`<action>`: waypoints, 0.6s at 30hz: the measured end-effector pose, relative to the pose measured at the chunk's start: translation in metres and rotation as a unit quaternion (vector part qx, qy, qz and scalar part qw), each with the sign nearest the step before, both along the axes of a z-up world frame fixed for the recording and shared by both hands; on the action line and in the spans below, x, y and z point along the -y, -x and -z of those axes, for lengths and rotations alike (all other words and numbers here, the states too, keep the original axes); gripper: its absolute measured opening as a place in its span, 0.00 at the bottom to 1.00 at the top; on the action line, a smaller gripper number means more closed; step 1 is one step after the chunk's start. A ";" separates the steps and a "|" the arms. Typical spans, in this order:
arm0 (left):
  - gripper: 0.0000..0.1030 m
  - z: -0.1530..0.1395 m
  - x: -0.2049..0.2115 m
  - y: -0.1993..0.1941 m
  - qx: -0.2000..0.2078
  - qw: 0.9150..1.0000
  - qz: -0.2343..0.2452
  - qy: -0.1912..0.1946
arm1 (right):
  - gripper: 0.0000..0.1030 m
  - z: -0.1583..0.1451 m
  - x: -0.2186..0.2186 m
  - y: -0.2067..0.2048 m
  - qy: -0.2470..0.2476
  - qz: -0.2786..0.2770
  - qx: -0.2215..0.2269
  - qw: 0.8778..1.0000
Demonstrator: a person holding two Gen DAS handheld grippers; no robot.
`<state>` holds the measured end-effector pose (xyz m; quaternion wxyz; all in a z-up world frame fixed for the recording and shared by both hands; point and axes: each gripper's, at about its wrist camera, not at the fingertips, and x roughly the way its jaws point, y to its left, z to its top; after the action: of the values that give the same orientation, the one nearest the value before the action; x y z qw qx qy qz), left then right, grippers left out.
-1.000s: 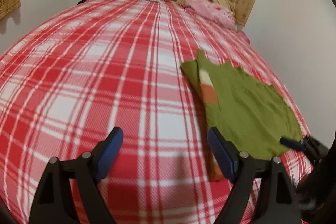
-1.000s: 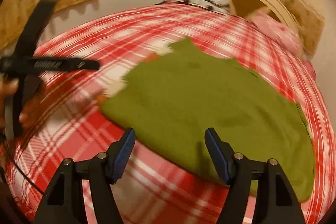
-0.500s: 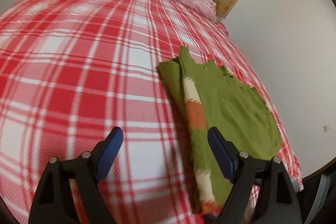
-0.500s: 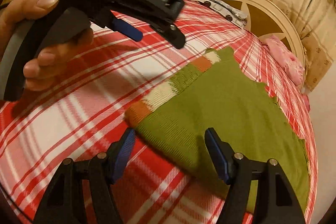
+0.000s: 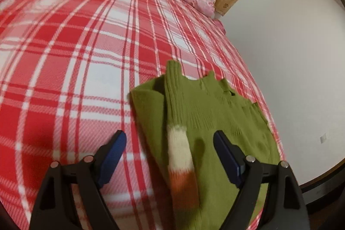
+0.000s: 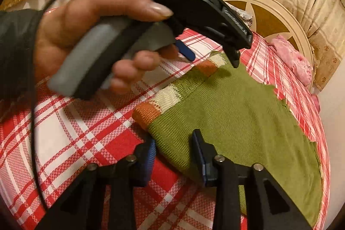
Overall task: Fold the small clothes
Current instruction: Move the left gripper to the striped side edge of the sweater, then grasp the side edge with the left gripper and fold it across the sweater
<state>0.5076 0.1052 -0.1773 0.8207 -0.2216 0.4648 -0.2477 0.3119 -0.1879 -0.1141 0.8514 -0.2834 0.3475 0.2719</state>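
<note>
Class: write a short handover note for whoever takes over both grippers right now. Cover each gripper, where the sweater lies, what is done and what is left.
Left gripper: open, holding nothing, poised over the striped sleeve.
Right gripper: jaws narrowed around the sweater's near edge, beside the orange cuff; a gap still shows, so the grasp is not shut.
Sweater: flat on the plaid bed, near its right side.
Done: one sleeve folded in along the body.
Left: probably close the right gripper, take a second hold with the left, fold the body and smooth it.
</note>
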 end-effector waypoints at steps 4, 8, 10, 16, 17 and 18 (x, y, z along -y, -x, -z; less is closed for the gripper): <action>0.80 0.006 -0.004 -0.006 -0.005 0.999 -0.011 0.033 | 0.17 -0.002 0.000 0.000 -0.002 -0.007 0.001 1.000; 0.26 0.011 -0.003 -0.008 -0.019 0.998 -0.002 0.058 | 0.11 -0.005 0.007 -0.003 -0.011 -0.004 -0.005 1.000; 0.21 0.011 -0.003 -0.008 -0.019 0.998 -0.004 0.055 | 0.08 -0.007 0.011 -0.004 -0.015 0.001 -0.005 1.000; 0.13 0.000 -0.012 -0.004 -0.020 0.996 -0.027 0.079 | 0.07 -0.023 0.033 -0.006 -0.051 0.009 -0.006 0.999; 0.13 -0.004 -0.010 -0.002 -0.018 0.997 -0.026 0.076 | 0.07 -0.026 0.039 -0.008 -0.061 0.013 -0.010 0.998; 0.13 -0.007 -0.007 -0.002 -0.014 0.997 -0.026 0.072 | 0.07 -0.029 0.045 -0.010 -0.073 0.019 -0.013 0.997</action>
<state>0.5101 0.1126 -0.1702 0.8020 -0.2960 0.4513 -0.2559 0.3217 -0.2332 -0.0846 0.8703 -0.2100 0.3433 0.2839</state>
